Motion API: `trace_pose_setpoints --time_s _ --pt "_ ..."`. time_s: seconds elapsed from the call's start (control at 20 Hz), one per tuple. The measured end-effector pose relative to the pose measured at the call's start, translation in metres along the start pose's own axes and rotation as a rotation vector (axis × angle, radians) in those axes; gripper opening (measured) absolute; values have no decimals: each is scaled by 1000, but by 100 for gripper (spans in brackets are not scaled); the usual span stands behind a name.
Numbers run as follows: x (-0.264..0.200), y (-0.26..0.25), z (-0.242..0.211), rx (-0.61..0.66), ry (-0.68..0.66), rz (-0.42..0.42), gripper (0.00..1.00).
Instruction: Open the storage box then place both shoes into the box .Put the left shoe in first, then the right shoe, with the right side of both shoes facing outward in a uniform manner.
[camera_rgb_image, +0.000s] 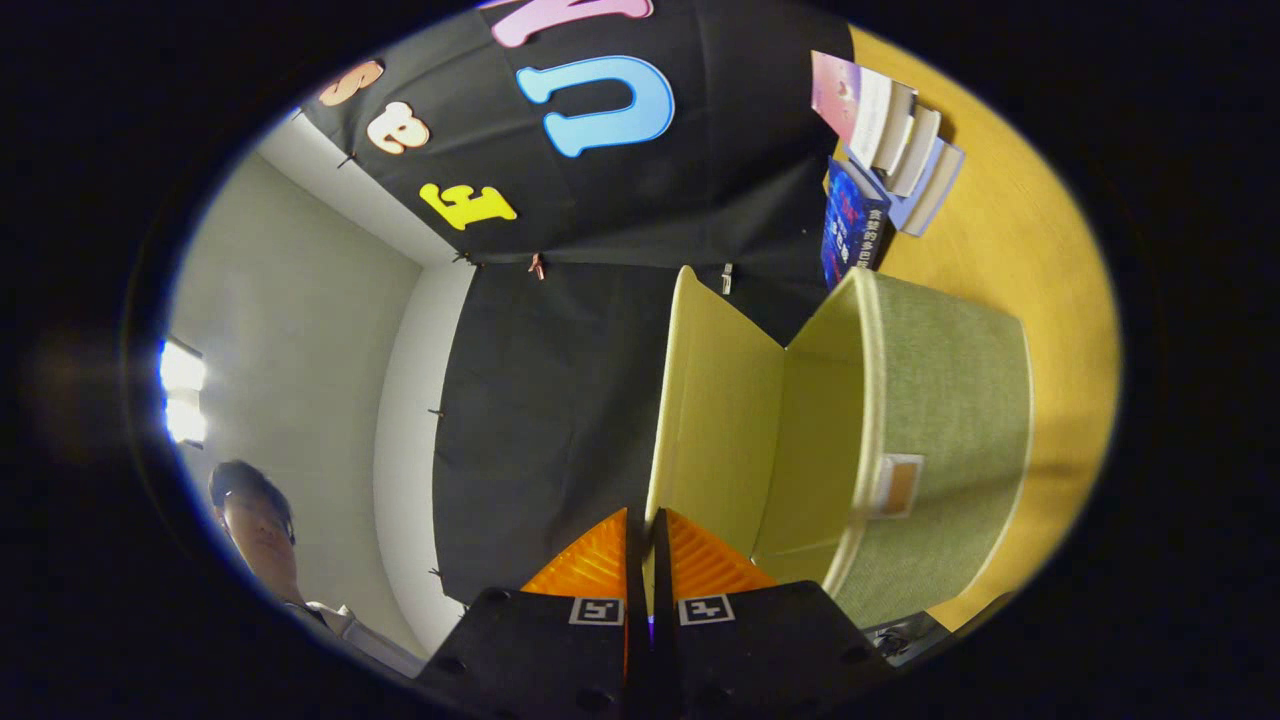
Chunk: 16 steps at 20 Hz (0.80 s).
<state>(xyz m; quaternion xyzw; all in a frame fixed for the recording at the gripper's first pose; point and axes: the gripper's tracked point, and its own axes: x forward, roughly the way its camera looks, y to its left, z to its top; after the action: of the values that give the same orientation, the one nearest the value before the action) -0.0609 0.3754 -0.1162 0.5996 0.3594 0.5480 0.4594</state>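
Here the claw (640, 535) pinches the pale yellow lid (712, 400) of the green storage box (950, 440) between its 2 orange fingers (590, 560), lifted up. The box sits on the yellow desk (1050, 260) near some books (885, 140).

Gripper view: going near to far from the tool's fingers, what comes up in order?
Tool, fingers closed on the lid's edge → raised lid of the green storage box → stack of books on the wooden table.
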Motion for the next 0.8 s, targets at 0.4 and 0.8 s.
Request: trace_pose_setpoints --time_s 0.4,0.8 --pt "101 41 -7 -223 45 -72 7" --pt "191 28 -39 -251 125 -144 10"
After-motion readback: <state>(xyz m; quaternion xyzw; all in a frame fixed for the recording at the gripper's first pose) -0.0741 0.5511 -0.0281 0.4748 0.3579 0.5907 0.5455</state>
